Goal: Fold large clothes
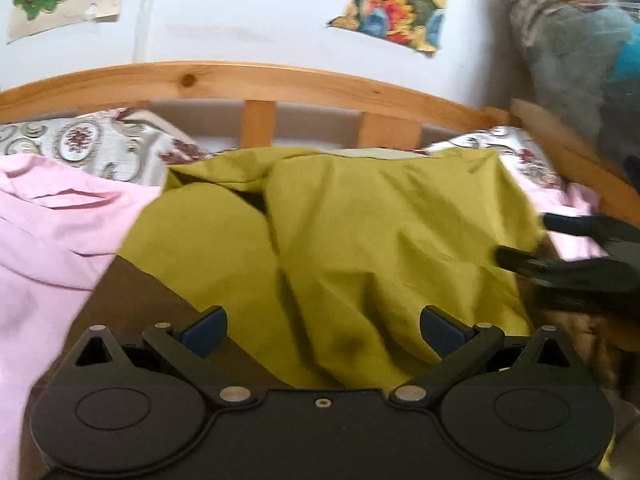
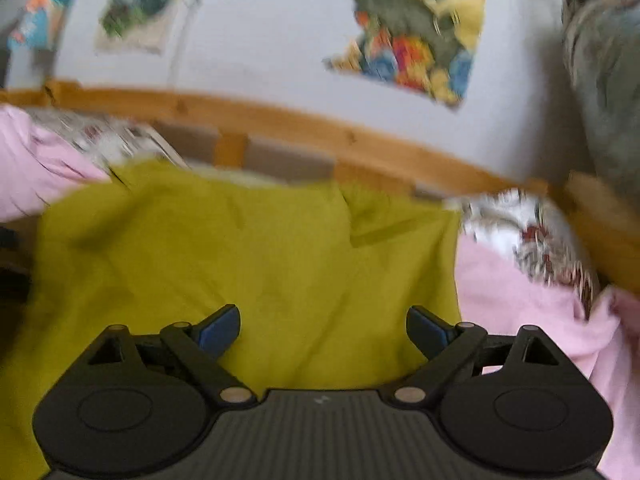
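Through my left wrist camera the left gripper (image 1: 324, 330) sits at the bottom centre of the frame with its jaws spread wide and nothing pinched between them; the olive-yellow garment (image 1: 360, 240) lies rumpled across the middle of the picture, its lower folds reaching down between my blue pads (image 1: 442, 330) without being pressed. At the right edge of that view I see the right gripper (image 1: 532, 240), its dark fingers apart, just at the garment's right border. A pink cloth (image 1: 48, 240) fills the left side, and a floral bedcover (image 1: 92, 144) shows above it; the wooden bed frame (image 1: 256, 80) curves across the upper part, with a colourful poster (image 1: 400, 4) on the white wall behind.

My right wrist view is blurred; the right gripper (image 2: 323, 330) stands open at the bottom centre, empty, with the garment (image 2: 260, 248) spread flat ahead and under it; pink cloth (image 2: 520, 300) lies at the lower right.
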{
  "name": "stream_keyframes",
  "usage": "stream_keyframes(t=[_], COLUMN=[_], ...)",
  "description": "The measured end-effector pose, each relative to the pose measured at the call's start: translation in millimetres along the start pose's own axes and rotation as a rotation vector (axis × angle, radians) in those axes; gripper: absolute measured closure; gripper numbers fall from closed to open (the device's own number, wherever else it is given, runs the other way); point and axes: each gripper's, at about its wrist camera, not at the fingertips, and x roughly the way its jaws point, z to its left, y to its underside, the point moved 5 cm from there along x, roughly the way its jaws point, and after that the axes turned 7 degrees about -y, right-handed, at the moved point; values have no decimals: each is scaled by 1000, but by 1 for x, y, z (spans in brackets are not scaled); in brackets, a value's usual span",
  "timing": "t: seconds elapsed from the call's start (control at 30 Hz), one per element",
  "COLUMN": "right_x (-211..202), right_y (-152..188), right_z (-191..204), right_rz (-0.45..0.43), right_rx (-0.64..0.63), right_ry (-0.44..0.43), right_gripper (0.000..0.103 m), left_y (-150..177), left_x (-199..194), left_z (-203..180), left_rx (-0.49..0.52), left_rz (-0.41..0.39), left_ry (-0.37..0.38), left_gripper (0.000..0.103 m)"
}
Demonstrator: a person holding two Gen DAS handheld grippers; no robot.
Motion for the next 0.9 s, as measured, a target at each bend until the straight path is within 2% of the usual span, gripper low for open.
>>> stream_keyframes(t=[0.1,0.17,0.2,0.23,0.3,0.4,0.5,0.67,0.9], right_x=[-11,-8,-3,2,15,23,18,-13,-72], right_y=[-2,10,16,30,49,56,49,32,24], right_z=[17,33,38,44,42,27,24,18,21], right_rz=[3,47,52,97,145,159,161,78,16], right_rx=[-46,-132,-181,-237,-273,-138,-84,-20,24], right_ry=[-83,-93,-87,-53,-19,-34,-33,-29,-63], right_gripper=[6,6,6,6,5,2,2,0,0], left_y=[6,13,18,22,26,25,19,14,16], left_x=[20,32,36,36,35,37,28,-5,-63], left_z=[-1,-4,-6,-9,-13,-15,-10,-3,-13], left_rx=[21,67,100,135,186,197,150,75,158], left_rz=[96,154,161,148,129,140,150,128,91], left_ry=[-65,-109,-123,-135,-146,-154,-132,-109,-138], left_gripper=[1,1,1,1,1,1,1,1,1])
